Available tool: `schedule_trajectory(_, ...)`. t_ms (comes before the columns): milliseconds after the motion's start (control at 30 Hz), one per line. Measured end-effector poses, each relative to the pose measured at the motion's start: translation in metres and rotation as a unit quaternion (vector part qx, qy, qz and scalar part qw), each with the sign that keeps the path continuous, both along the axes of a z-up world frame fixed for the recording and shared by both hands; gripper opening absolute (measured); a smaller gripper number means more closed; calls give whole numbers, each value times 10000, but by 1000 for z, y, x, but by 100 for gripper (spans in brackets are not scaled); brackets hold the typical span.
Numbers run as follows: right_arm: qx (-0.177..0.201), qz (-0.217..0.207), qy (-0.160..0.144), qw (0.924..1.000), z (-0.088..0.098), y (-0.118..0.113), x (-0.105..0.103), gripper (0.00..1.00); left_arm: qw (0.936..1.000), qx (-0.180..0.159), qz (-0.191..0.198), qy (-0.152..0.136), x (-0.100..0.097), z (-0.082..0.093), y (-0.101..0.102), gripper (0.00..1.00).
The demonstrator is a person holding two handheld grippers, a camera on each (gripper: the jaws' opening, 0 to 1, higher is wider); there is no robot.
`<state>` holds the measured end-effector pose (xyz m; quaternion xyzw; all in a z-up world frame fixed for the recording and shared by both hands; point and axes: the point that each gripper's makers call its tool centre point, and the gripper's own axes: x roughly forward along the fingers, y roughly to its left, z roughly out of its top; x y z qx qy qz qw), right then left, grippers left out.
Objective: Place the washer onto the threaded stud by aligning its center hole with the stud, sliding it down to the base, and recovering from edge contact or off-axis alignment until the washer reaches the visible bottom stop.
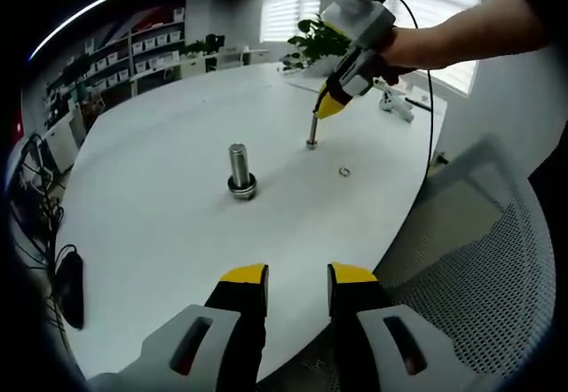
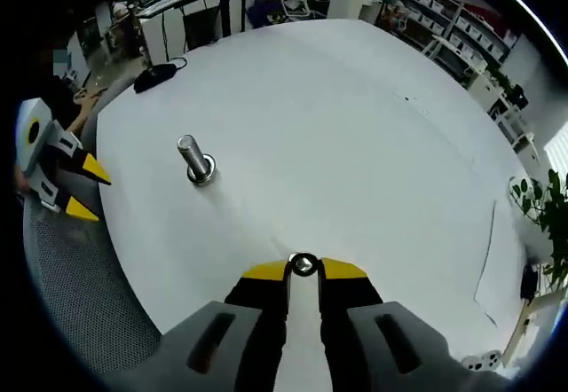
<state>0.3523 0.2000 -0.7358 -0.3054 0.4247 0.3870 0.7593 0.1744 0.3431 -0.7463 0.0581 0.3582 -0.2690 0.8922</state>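
Right gripper (image 2: 303, 268) closed on washer (image 2: 303, 265) above small stud (image 1: 312, 132); left gripper (image 1: 297, 275) open, idle. Center hole, lower straight, wiggle if edge catches.

stud (image 2: 303, 265) mostly hidden between right gripper's fingers (image 2: 266, 272), small ring (image 1: 344, 172) too tiny to identify

Small stud (image 1: 312, 131) upright w/ washer (image 2: 303, 265) atop, spare washer (image 1: 344, 172) flat nearby
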Motion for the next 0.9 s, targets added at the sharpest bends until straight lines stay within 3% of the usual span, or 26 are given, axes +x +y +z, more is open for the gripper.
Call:
schedule_trajectory(600,-104,66,25,9999,-7,3,5,15,10000,-8,-3,12,0,-1,0,25)
schedule_trajectory(900,-125,13,179,9998,-20,3,9,15,10000,-1,8,23,0,-1,1,25)
